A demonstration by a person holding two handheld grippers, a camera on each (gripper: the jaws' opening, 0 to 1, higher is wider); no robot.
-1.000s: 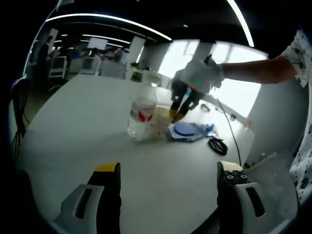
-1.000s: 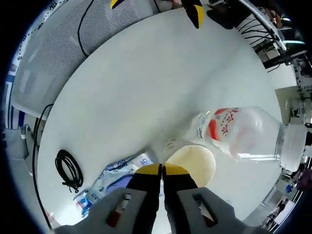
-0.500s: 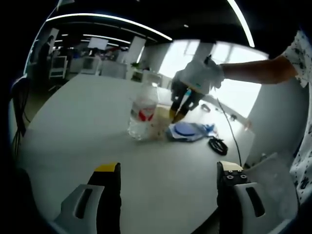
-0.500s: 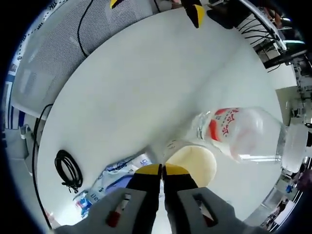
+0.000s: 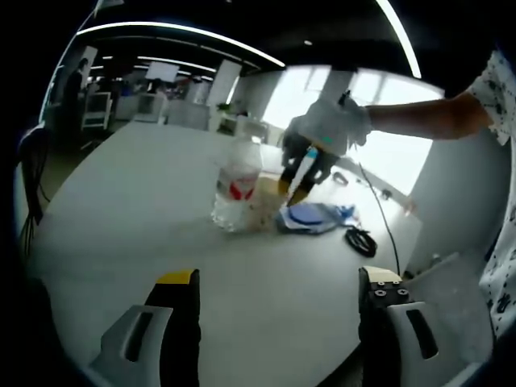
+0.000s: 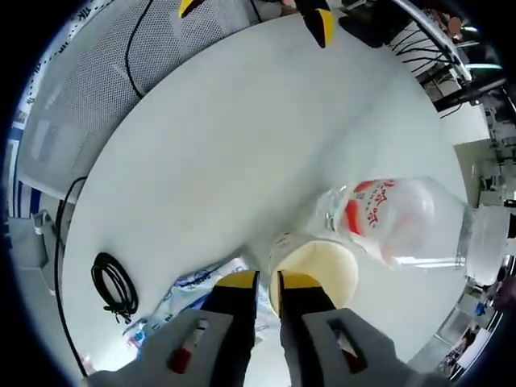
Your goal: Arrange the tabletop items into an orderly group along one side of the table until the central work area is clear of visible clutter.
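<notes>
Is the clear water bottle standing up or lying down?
Standing upright: in the left gripper view the bottle rises from the table, cap at top, beside the cup.

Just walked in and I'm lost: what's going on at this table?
A person is tidying a white table with a hand-held gripper in each hand. The right hand-held gripper is poised over the rim of a cream cup, its jaws slightly parted around the rim. The cup stands beside a clear plastic bottle, a blue-and-white packet and a coiled black cable. The left hand-held gripper hovers open, holding nothing.
</notes>
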